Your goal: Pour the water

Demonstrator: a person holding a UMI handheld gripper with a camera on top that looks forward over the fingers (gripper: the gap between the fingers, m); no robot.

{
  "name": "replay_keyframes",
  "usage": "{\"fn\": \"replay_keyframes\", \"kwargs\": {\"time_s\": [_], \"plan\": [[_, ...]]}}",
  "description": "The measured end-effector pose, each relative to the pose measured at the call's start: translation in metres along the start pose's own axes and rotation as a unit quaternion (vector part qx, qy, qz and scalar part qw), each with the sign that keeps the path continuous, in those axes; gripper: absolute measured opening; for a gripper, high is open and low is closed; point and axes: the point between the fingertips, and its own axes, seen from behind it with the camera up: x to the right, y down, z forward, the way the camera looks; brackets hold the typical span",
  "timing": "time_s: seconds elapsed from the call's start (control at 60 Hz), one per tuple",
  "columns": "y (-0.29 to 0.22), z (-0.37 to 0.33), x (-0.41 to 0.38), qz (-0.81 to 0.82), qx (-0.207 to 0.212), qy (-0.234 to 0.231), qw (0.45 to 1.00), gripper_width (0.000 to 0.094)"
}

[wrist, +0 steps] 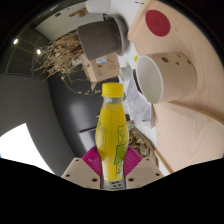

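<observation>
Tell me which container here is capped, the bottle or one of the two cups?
The yellow bottle, between the fingers of the gripper, has a yellow cap. The white cup and grey cup beyond are open-topped.

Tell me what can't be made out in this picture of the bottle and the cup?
Gripper view, the only one:
- Bottle: its base is hidden between the fingers; the label print is too small to read.
- Gripper: whether both pads press the bottle cannot be told; the bottle covers the contact.
- Cup: its bottom is out of sight behind the near rim, so any contents are unknown.
- Dark pot beyond: its inside is not visible.
</observation>
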Motion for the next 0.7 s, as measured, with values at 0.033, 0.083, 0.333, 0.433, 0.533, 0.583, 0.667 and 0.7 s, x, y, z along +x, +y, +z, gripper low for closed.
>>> {"fn": "replay_keyframes", "kwargs": {"time_s": [0.033, 0.083, 0.333, 0.433, 0.533, 0.583, 0.667, 0.7], "plan": [[0.003, -0.001, -0.007, -0.037, -0.006, 0.006, 0.999, 0.0245], [0.003, -0.007, -0.019, -0.097, -0.012, 0.008, 0.995, 0.0245], [-0.046, -0.040, -0.119, -0.505, 0.040, 0.035, 0.862, 0.0246], [-0.086, -0.046, -0.136, -0.624, 0.069, 0.073, 0.775, 0.0248], [-0.145, -0.061, -0.132, -0.708, 0.098, 0.129, 0.687, 0.0247], [-0.176, -0.067, -0.120, -0.733, 0.102, 0.154, 0.654, 0.0247], [-0.216, -0.071, -0.093, -0.762, 0.094, 0.198, 0.610, 0.0247], [-0.227, -0.079, -0.075, -0.771, 0.088, 0.209, 0.595, 0.0246]]}}
